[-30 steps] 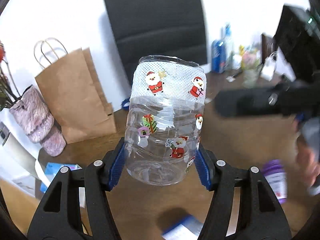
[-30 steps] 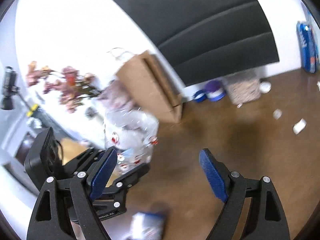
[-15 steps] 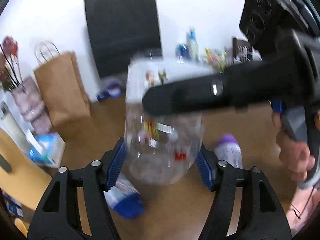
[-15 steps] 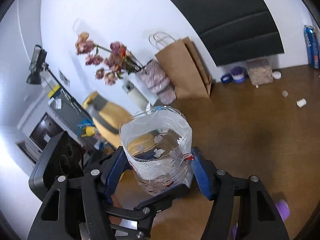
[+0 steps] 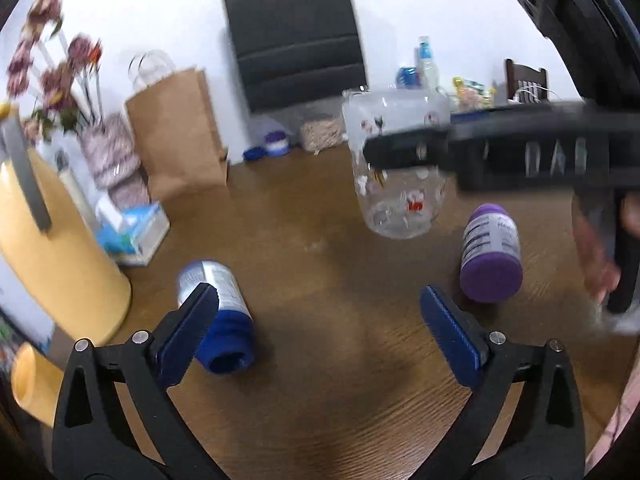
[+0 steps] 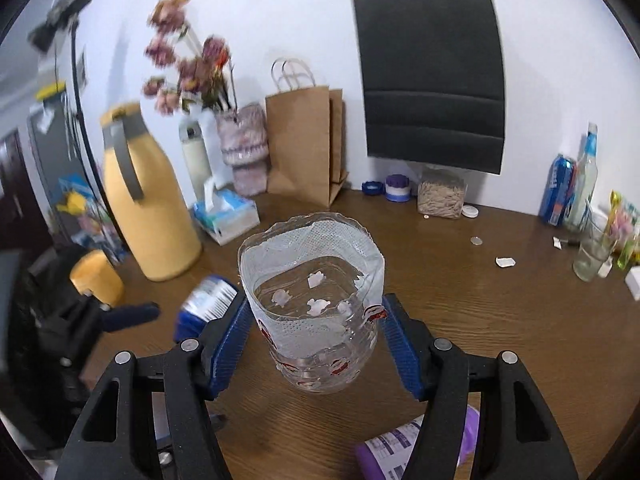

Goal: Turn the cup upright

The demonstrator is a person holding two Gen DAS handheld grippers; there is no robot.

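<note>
One clear plastic cup [image 6: 316, 304], dotted with Santa stickers and banded in white mesh near the rim, sits mouth-up between the blue pads of the right gripper [image 6: 316, 336], which pinches it on both sides above a brown wooden table [image 6: 500, 320]. Nothing can be made out inside the cup. From the left wrist view, the same cup [image 5: 400, 168] hangs blurred in mid-air, with the right gripper's black body crossing in front of it.

The left gripper [image 5: 318, 326] holds nothing, its two blue pads spread wide apart over the table.

Two bottles lie on their sides on the wood: one with a blue cap [image 5: 218, 316] beside the left gripper's left finger, one with a purple cap [image 5: 490, 254] to the right. Two paper bags show at the back, one brown [image 6: 304, 144] standing on the table and one black [image 6: 432, 76] against the white wall. A yellow jug [image 6: 148, 204] with a grey handle stands at left, beside one tissue box [image 6: 226, 216] with a sheet poking out. One clear jar [image 6: 442, 196] holds pale grain-like contents. A pink wrapped vase [image 6: 244, 148] carries dried flowers.
</note>
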